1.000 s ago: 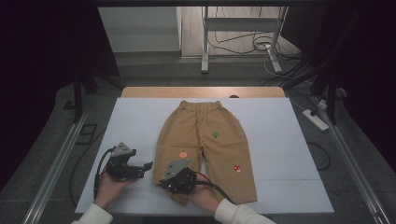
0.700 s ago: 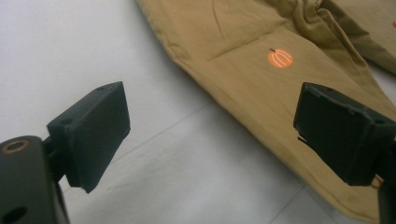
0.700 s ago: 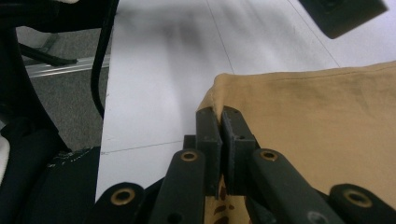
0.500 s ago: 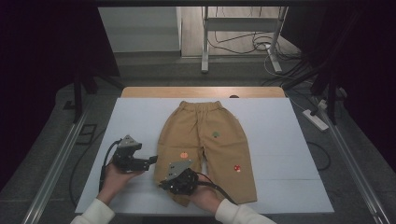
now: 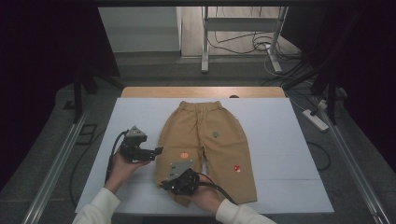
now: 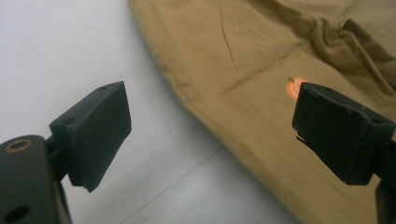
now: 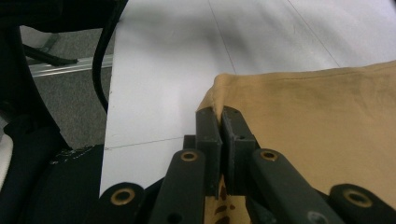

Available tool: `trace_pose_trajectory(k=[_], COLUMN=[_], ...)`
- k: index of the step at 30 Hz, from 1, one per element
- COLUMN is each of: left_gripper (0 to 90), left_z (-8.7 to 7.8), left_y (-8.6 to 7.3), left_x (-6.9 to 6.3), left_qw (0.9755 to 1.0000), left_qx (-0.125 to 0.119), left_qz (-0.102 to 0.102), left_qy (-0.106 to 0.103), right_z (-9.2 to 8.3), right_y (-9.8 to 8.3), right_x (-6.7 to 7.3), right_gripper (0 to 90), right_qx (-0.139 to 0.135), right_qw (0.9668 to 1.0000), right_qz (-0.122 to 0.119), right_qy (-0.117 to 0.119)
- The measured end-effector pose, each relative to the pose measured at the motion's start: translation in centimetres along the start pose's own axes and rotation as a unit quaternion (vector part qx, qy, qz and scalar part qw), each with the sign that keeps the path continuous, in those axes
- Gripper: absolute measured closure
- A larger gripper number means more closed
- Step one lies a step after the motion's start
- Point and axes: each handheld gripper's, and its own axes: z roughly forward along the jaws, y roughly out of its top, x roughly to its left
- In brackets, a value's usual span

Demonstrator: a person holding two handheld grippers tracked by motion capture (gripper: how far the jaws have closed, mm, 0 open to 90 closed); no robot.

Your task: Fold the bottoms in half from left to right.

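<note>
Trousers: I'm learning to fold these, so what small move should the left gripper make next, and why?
Probably ease the left gripper forward onto the side seam of the trousers and close. Its jaws stand wide open, with the trouser edge running between them and nothing pinched. The right gripper is already shut on the hem corner, so a second grip seems needed before lifting the leg.

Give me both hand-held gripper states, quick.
Left hand-held gripper: open, holding nothing, beside the trousers.
Right hand-held gripper: shut on the trousers' hem corner.
</note>
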Motion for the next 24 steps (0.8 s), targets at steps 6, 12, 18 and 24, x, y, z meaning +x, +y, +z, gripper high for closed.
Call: trace_pose_trajectory(k=[6, 12, 18, 24], left_gripper=[11.4, 11.3, 11.6, 11.6], left_z=[0.2, 0.8, 1.2, 2.2], left_y=[1.1, 1.8, 2.4, 3.4], left_x=[-0.3, -0.3, 0.0, 0.5], left_qw=[0.9999, 0.9999, 0.9999, 1.0000], left_qx=[-0.008, 0.000, -0.004, 0.001], left_qz=[0.005, 0.009, 0.006, 0.003], left_qy=[-0.007, -0.009, -0.008, -0.007], right_z=[0.1, 0.0, -0.2, 0.0], right_y=[-0.1, -0.1, 0.0, -0.1], right_x=[0.0, 0.0, -0.1, -0.1], right_gripper=[86.3, 86.3, 86.3, 86.3], right_qx=[0.002, -0.002, -0.005, -0.001], right_qw=[1.0000, 1.0000, 1.0000, 1.0000], right_qz=[0.002, 0.003, 0.004, 0.001], right_qy=[0.001, 0.002, 0.003, 0.003])
